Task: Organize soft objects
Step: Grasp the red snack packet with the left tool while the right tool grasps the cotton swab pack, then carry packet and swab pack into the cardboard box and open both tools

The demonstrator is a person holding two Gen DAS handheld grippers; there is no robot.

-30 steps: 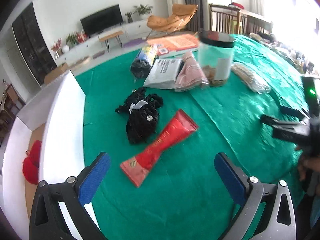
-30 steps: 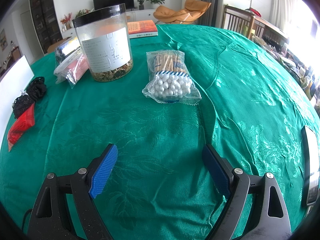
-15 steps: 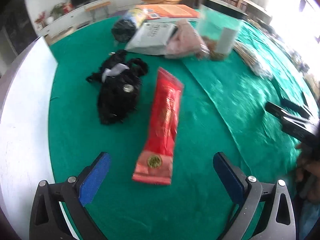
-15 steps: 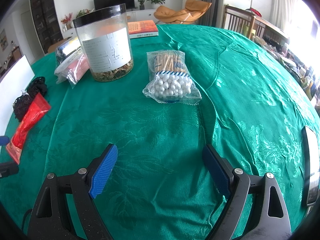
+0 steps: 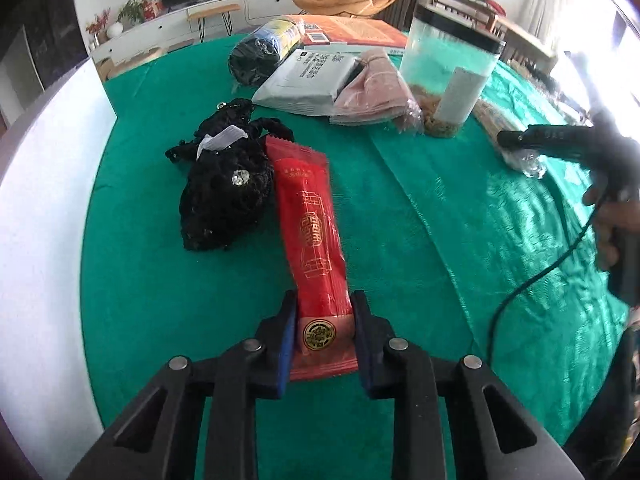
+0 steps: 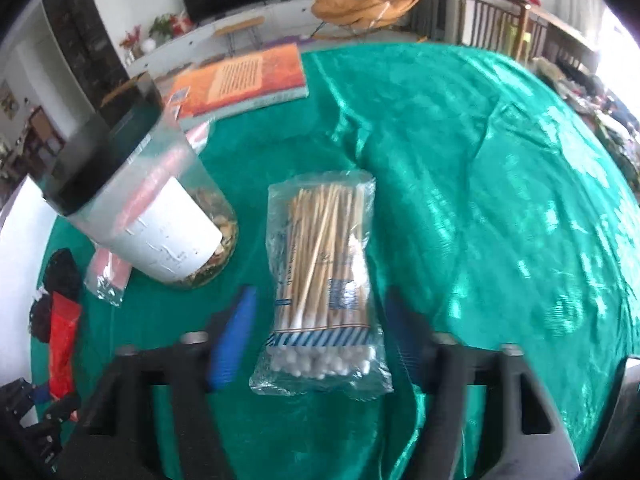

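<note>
A red foil packet [image 5: 312,224] lies lengthwise on the green tablecloth [image 5: 400,240], and my left gripper [image 5: 324,312] is shut on its near end, a blue pad against each side. A black crocheted piece [image 5: 224,196] lies against its far left side. In the right wrist view a clear bag of cotton swabs [image 6: 324,240] lies between the fingers of my right gripper [image 6: 320,292]. Those jaws are closing, and the left pad [image 6: 236,332] still stands a little off the bag. The right gripper [image 5: 540,140] also shows at the right of the left wrist view.
A clear jar with a black lid [image 6: 160,232] stands just left of the swab bag. Behind it lie an orange book [image 6: 240,76], a grey parcel [image 5: 308,80], bagged pink cloth [image 5: 372,88] and a dark roll [image 5: 260,52]. A white box wall [image 5: 40,200] borders the left.
My left gripper dropped a little and closed on the near end of the red packet. My right gripper moved forward over the swab bag, and its jaws narrowed around it.
</note>
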